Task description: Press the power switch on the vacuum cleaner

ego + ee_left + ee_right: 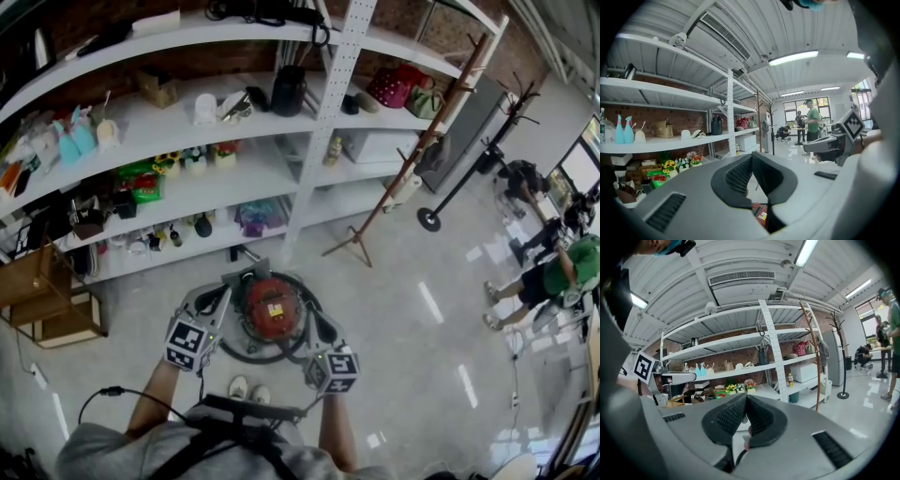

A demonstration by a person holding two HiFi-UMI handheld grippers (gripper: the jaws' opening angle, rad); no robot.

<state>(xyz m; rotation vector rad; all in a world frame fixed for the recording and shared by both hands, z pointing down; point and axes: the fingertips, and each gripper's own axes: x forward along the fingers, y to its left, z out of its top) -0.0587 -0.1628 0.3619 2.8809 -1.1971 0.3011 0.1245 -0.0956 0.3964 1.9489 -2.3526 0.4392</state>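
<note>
Vacuum cleaner [273,307], red and round, stands on the floor [422,356], low between the 2 tools. Left gripper [214,302] and right gripper [317,323] both have their jaws closed together and hold nothing. The power switch I cannot make out. Better to find it first, then press with 1 closed tip, straight down and slowly.

We see a red vacuum cleaner [273,306] with a yellow label. Our grey left gripper [218,298] and right gripper [316,321] bear black-and-white square markers.
</note>
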